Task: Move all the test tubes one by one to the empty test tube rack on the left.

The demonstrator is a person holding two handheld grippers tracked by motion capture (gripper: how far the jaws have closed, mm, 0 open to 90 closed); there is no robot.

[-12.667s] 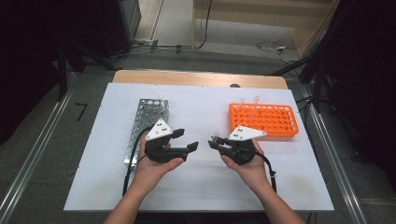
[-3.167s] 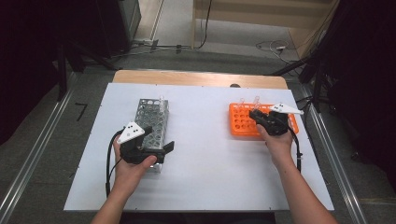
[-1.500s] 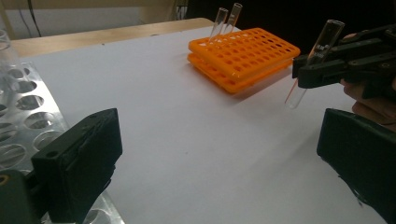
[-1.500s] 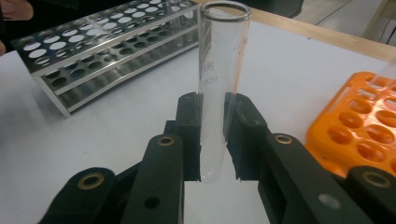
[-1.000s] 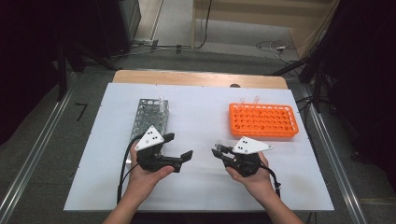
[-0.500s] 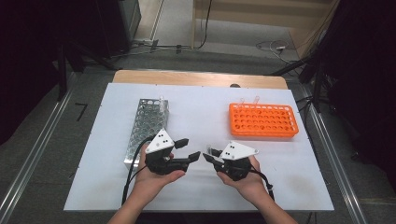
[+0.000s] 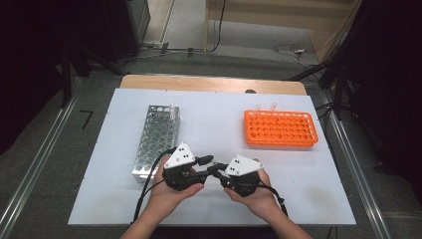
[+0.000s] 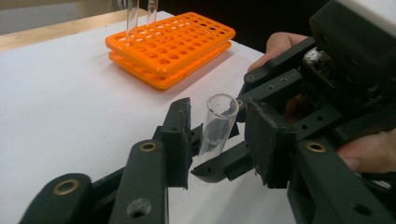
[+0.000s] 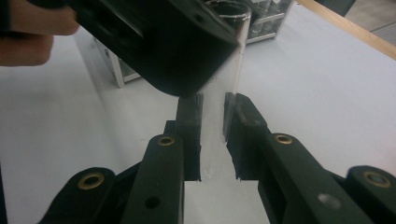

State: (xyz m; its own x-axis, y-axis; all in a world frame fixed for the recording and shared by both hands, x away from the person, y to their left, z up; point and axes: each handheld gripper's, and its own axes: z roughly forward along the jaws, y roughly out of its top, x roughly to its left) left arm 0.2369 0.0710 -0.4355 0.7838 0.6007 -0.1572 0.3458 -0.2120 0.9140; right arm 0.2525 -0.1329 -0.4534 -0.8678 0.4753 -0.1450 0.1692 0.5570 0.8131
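Two grippers meet near the table's (image 7: 124, 209) front edge, handing over a clear glass test tube (image 8: 217, 122): right gripper's (image 9: 212, 140) fingers clamp it, left gripper's (image 8: 219, 144) fingers, apart around it, should close next.

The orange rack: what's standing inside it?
Two clear tubes stand in holes at the far edge of the orange rack; other holes look empty. Their bottoms are hidden inside.

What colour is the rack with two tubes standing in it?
Orange rack; the left gripper view shows it best.
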